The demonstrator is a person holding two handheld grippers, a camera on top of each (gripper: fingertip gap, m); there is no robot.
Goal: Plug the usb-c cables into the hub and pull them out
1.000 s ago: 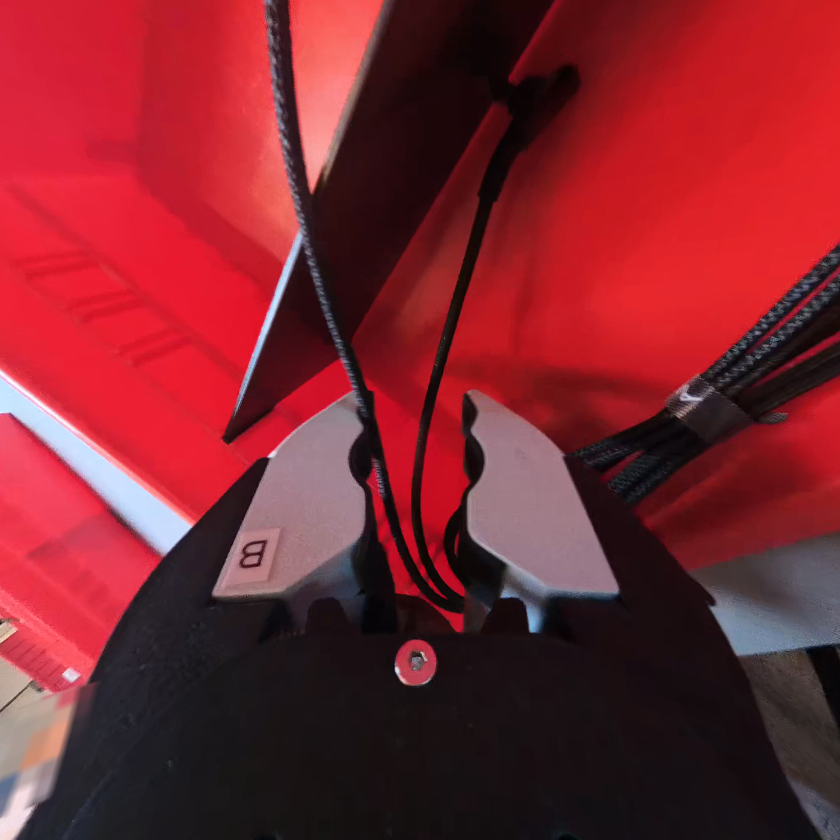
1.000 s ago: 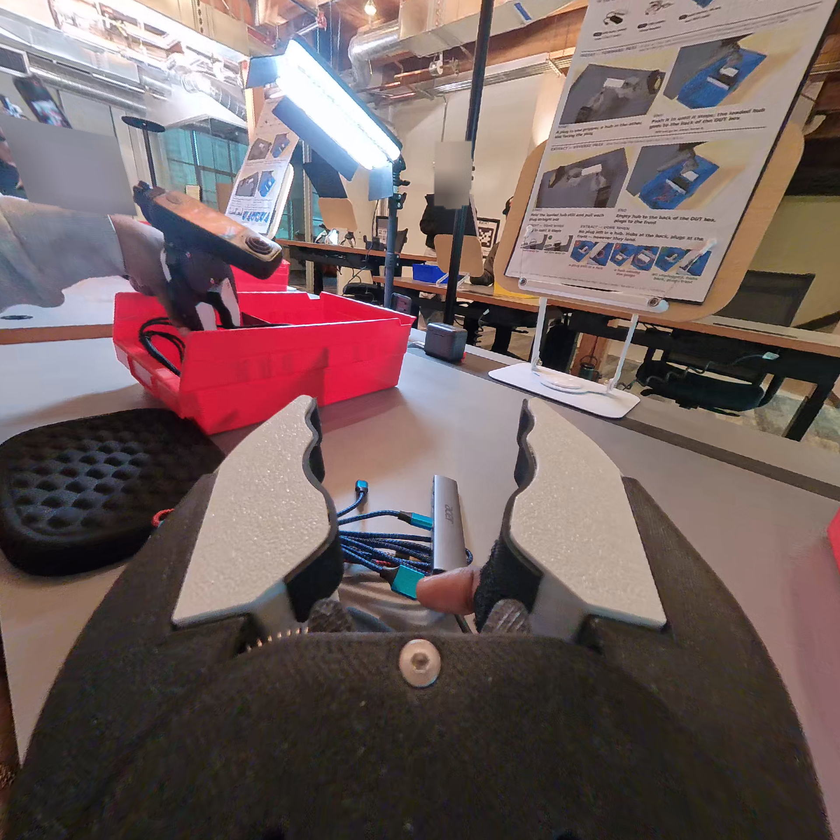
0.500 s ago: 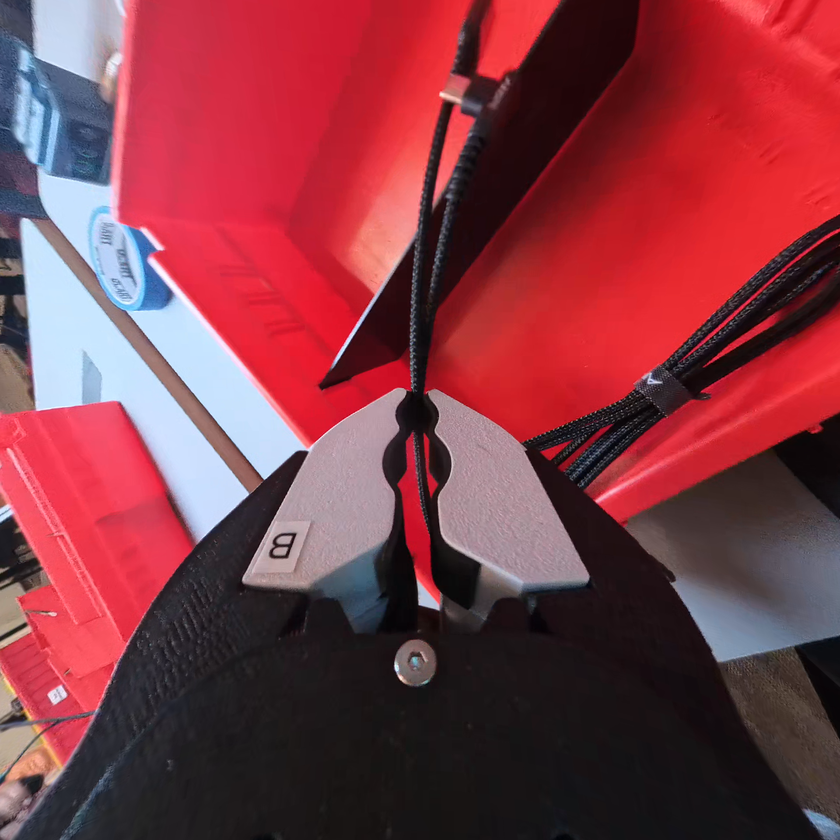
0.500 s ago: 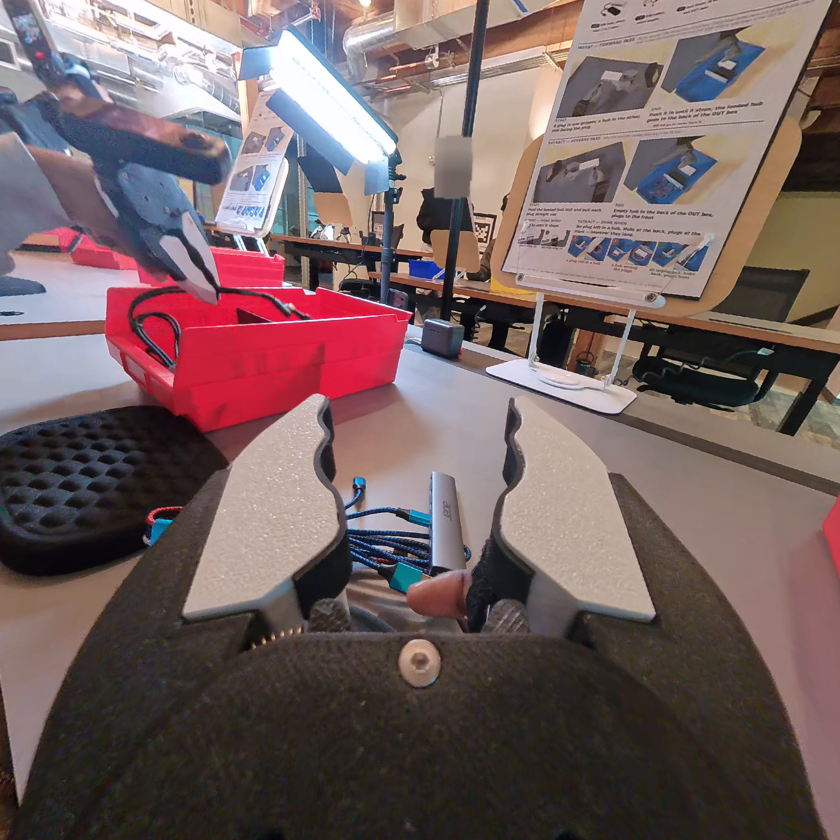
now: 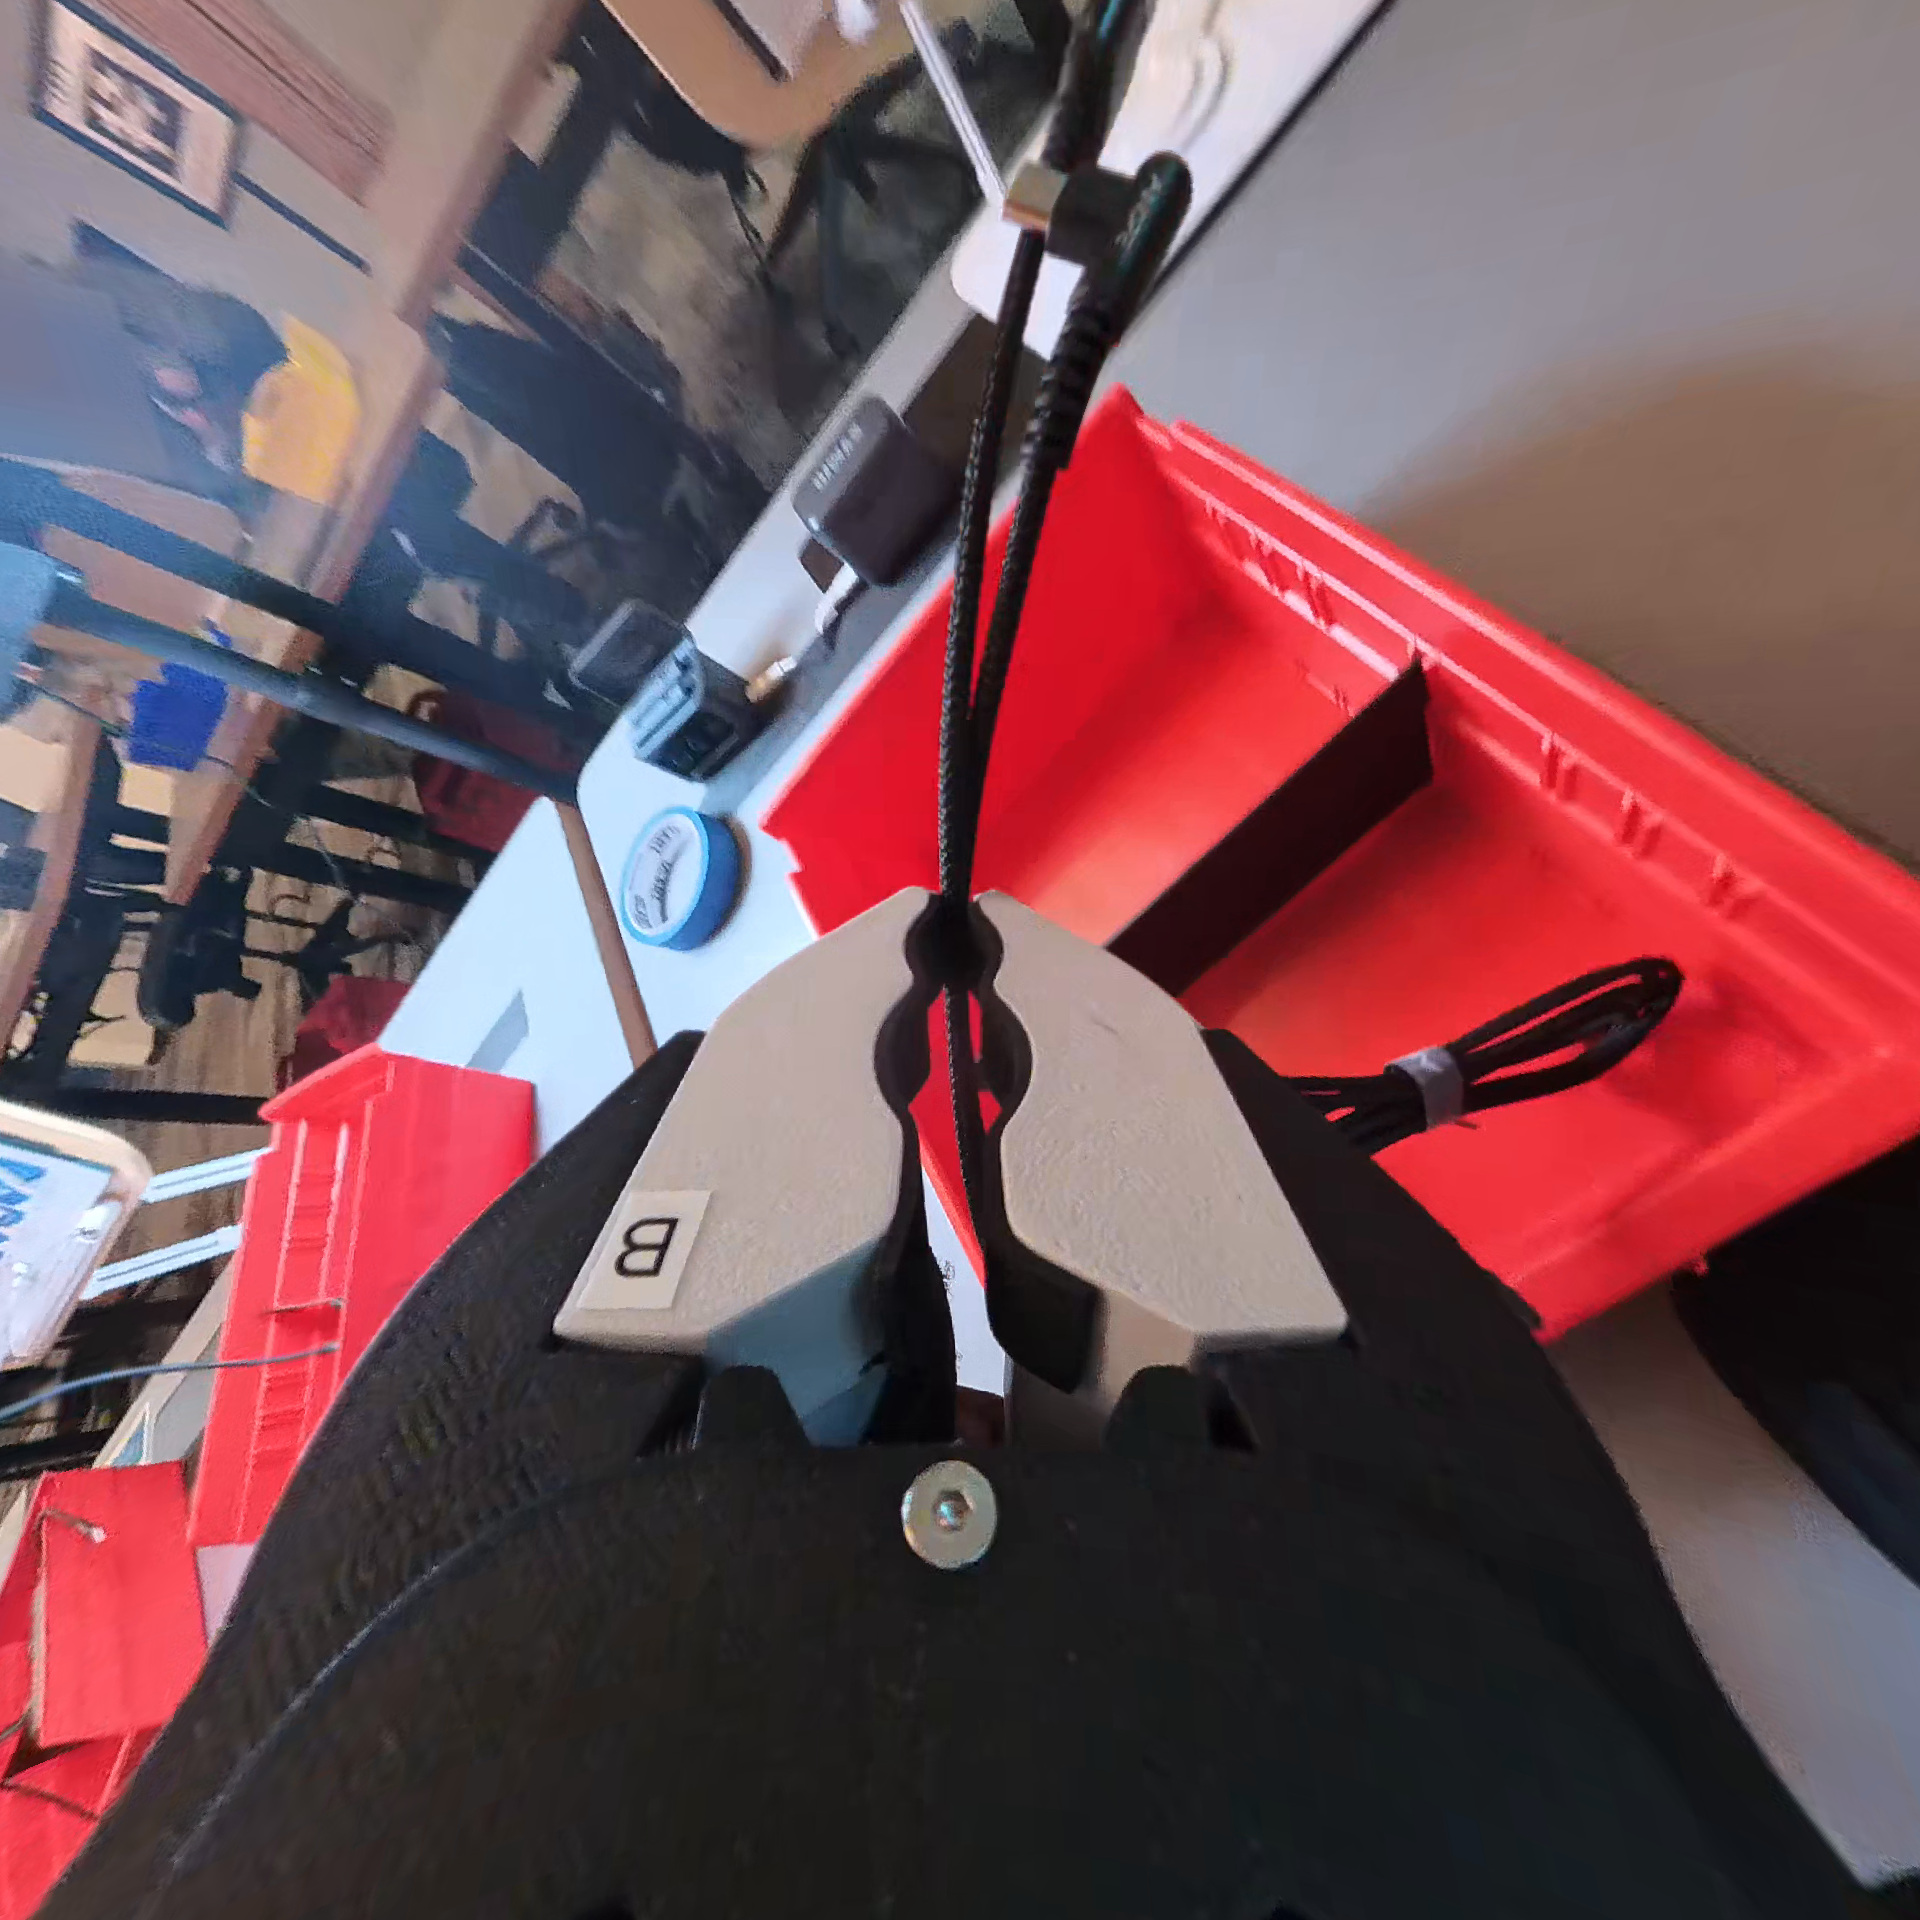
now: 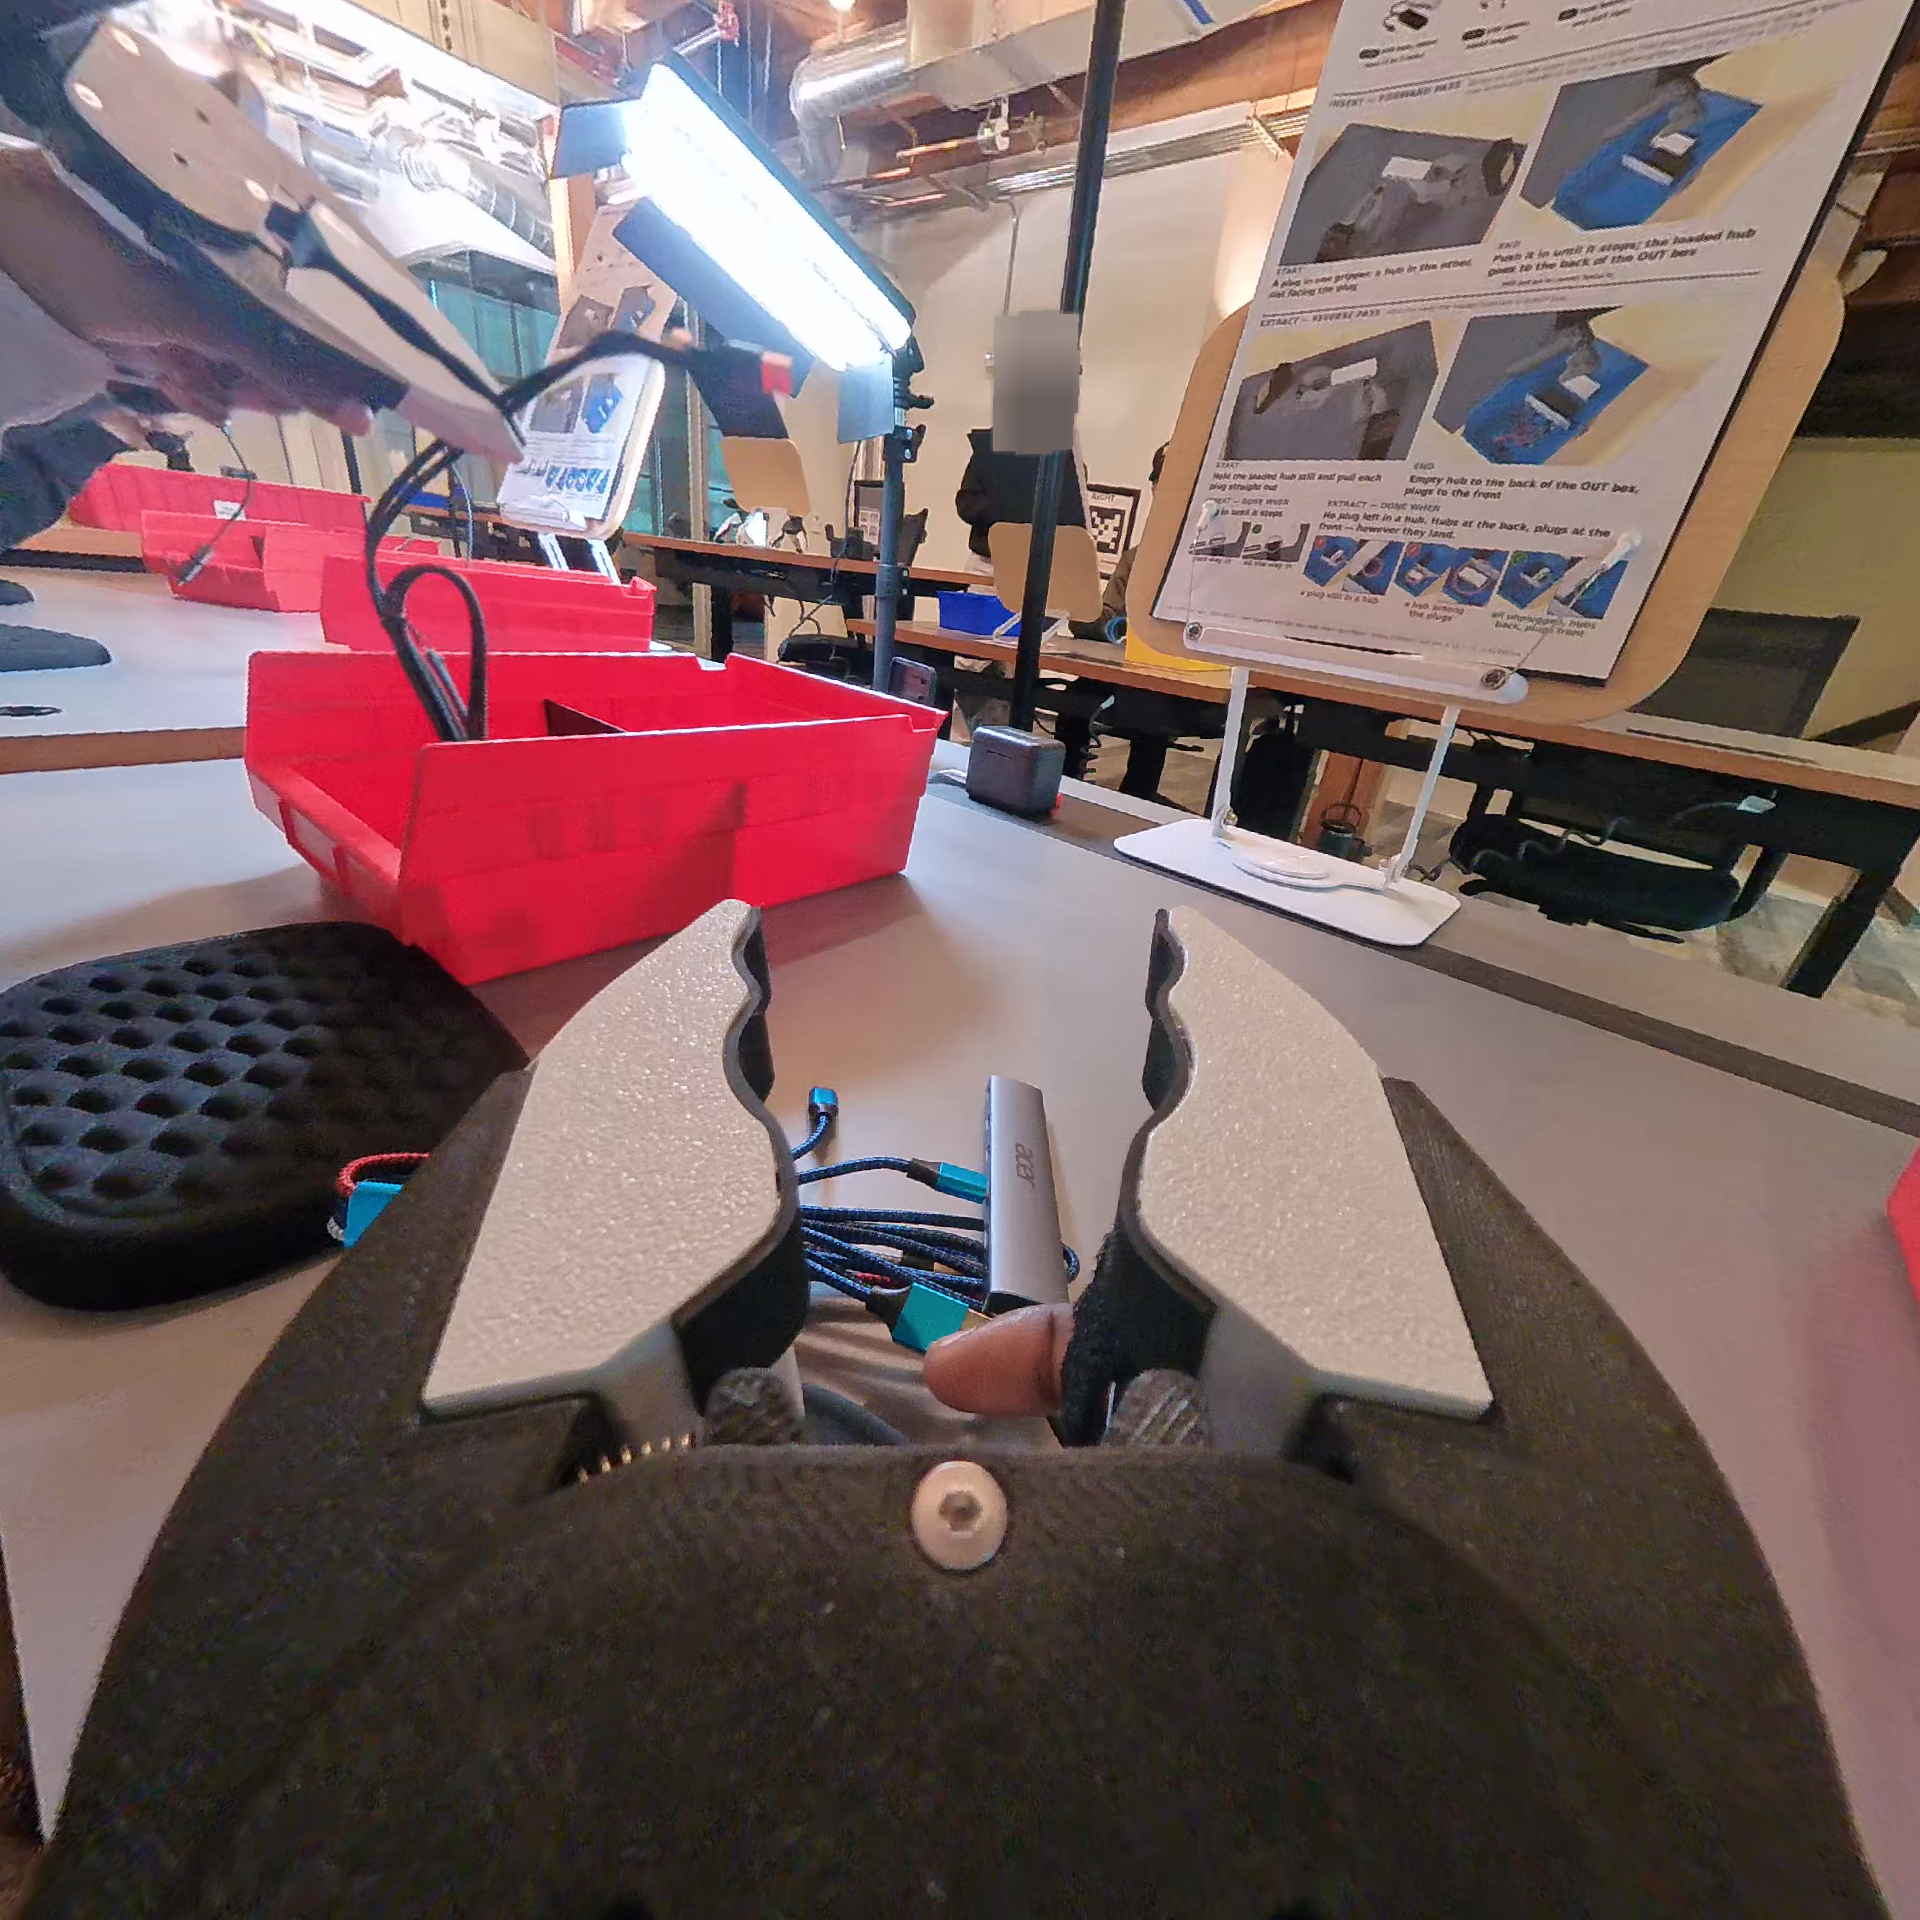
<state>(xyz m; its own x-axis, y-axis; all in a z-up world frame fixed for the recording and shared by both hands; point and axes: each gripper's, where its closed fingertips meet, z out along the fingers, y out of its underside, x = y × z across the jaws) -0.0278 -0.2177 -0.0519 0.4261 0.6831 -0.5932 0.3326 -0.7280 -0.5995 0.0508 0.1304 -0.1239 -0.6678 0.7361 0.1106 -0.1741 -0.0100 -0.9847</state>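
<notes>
My left gripper [image 5: 951, 920] is shut on a black braided usb-c cable [image 5: 992, 582], held high above the red bin [image 5: 1558, 935]; the cable's plug [image 5: 1101, 203] sticks out beyond the fingertips. From the right wrist view the left gripper [image 6: 509, 442] is up at the left, with the cable [image 6: 416, 582] trailing down into the red bin [image 6: 644, 821]. My right gripper [image 6: 951, 997] is open and empty, low over the table. Between its fingers lie a grey hub [image 6: 1023, 1195] and blue braided usb-c cables [image 6: 894, 1236]. A fingertip [image 6: 997, 1371] shows at the hub's near end.
A bundled black cable [image 5: 1507, 1055] lies in the bin beside a black divider [image 5: 1278, 831]. A black honeycomb pad [image 6: 187, 1101] sits to the left. An instruction board on a white stand [image 6: 1486, 416] and a dark charger block [image 6: 1013, 769] stand behind. Blue tape roll [image 5: 681, 878] and more red bins [image 5: 343, 1268] lie on the left. My hands' fingertips stand some 35 cm from each other.
My left gripper closed on the black cable, then rose out of the red bin with it, the cable trailing down. My right gripper stayed open over the hub.
</notes>
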